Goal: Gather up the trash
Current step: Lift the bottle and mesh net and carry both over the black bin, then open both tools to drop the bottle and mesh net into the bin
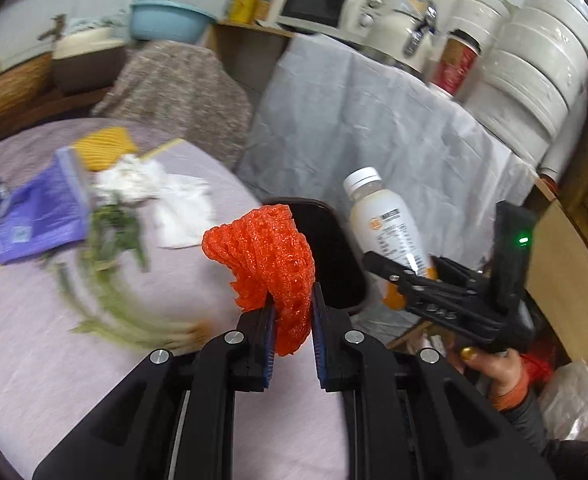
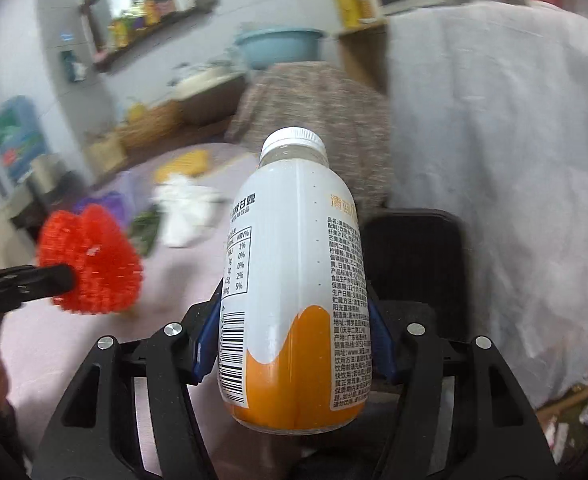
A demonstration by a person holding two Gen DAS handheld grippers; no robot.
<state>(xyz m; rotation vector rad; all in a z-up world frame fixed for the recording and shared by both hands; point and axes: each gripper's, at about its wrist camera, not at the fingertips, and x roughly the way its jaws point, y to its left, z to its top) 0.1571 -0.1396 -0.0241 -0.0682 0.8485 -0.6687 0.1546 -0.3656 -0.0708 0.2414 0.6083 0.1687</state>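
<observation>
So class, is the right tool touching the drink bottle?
Touching. The right wrist view shows the right tool with a blue pad pressed against each side of the drink bottle, no gap visible.

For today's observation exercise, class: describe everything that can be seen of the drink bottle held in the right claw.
The bottle is clear plastic with a white screw cap and a white-and-orange wrap label bearing a barcode, a nutrition table and Chinese text. It looks empty at the neck. It stands roughly upright, cap up, clamped at its lower body between the blue pads of the right claw, off the table and near the black bin.
</observation>
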